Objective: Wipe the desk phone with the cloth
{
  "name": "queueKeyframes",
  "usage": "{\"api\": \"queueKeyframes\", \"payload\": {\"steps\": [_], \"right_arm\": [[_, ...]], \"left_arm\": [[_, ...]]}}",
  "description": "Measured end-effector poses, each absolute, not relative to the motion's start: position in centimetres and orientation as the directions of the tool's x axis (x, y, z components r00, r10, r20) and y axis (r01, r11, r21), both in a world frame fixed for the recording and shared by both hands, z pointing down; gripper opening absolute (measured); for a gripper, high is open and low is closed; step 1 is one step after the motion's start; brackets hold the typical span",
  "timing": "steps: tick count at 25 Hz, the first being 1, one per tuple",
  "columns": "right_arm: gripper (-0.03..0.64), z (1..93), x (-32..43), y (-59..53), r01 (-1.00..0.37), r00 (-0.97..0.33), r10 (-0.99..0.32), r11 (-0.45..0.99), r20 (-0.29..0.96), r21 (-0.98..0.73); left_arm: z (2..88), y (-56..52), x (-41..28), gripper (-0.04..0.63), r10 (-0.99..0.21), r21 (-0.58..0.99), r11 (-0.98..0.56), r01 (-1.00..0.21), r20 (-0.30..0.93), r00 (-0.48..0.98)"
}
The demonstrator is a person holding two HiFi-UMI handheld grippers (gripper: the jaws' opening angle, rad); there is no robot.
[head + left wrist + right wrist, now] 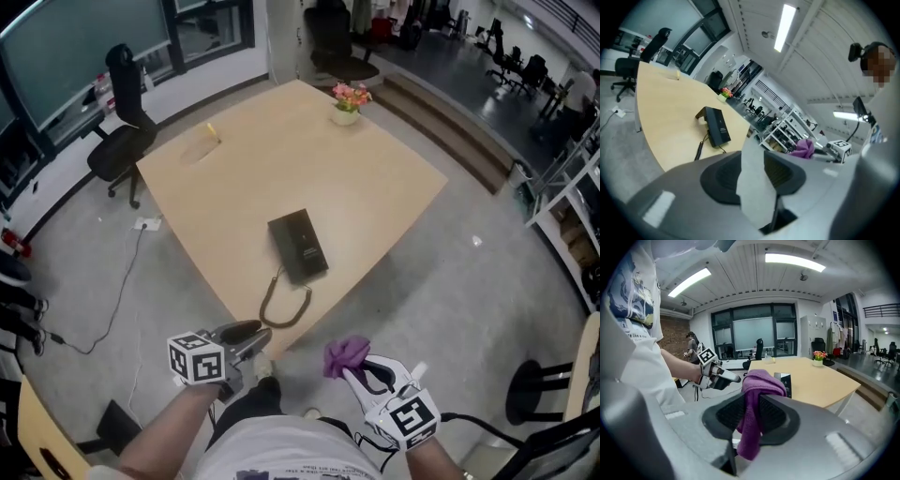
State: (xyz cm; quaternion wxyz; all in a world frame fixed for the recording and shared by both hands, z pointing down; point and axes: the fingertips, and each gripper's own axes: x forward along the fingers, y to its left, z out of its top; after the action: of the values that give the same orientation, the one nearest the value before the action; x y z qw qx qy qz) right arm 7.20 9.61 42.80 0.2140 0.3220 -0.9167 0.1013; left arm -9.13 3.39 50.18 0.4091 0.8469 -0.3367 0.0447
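Purple cloth pinched and ready, phone not yet reached

Closest in, the right gripper (359, 373) is clamped on the bunched purple cloth (345, 353), a soft, limp tuft poking past its tips; the left gripper (251, 336) has its jaws partly apart with nothing between them. The black desk phone (298, 246) lies near the table's (281, 141) near corner, its coiled cord (283, 307) trailing toward the edge, well apart from both grippers. I'd guess the phone is light, hard plastic that will skid on the smooth top, so the free gripper should steady its side, clear of handset and cord.
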Motion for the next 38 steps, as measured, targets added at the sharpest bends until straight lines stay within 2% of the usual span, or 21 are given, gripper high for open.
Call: {"api": "queueKeyframes", "payload": {"steps": [7,12,16,20,21,25,27,33,38], "right_arm": [[0.089,41.9,4.3,3.8,-0.678,-0.648,-0.585,0.735,0.488,-0.019],[0.089,41.9,4.2,1.8,-0.688,-0.633,-0.577,0.724,0.517,-0.035],[0.089,42.5,5.2,-0.1,-0.664,-0.639,-0.535,0.747,0.552,-0.045],[0.089,42.5,6.9,-2.4,-0.646,-0.653,-0.508,0.760,0.561,-0.064],[0.089,42.6,7.3,-2.9,-0.642,-0.657,-0.502,0.763,0.563,-0.069],[0.089,43.2,8.5,-4.5,-0.626,-0.671,-0.471,0.774,0.573,-0.096],[0.089,43.5,9.0,-5.0,-0.616,-0.680,-0.458,0.780,0.572,-0.107],[0.089,44.1,10.2,-7.1,-0.574,-0.708,-0.416,0.810,0.571,-0.122],[0.089,43.1,8.9,-9.7,-0.511,-0.761,-0.385,0.852,0.523,-0.115]], "left_arm": [[54.5,-5.8,-9.2,0.227,-0.463,0.802,-0.356,-0.479,0.294,0.836],[58.5,-11.7,-8.8,0.273,-0.492,0.856,-0.257,-0.448,0.283,0.823],[60.6,-15.0,-7.9,0.284,-0.520,0.874,-0.204,-0.441,0.285,0.805],[61.7,-16.6,-6.4,0.284,-0.501,0.880,-0.195,-0.433,0.291,0.815],[61.7,-16.9,-6.2,0.251,-0.497,0.882,-0.196,-0.428,0.287,0.819],[61.3,-18.0,-5.7,0.254,-0.484,0.905,-0.196,-0.378,0.246,0.840],[61.4,-18.1,-5.7,0.179,-0.473,0.913,-0.190,-0.360,0.236,0.849],[61.0,-17.7,-5.3,0.187,-0.467,0.893,-0.206,-0.399,0.268,0.842],[58.1,-17.2,-4.7,0.183,-0.464,0.880,-0.244,-0.408,0.264,0.846]]}}
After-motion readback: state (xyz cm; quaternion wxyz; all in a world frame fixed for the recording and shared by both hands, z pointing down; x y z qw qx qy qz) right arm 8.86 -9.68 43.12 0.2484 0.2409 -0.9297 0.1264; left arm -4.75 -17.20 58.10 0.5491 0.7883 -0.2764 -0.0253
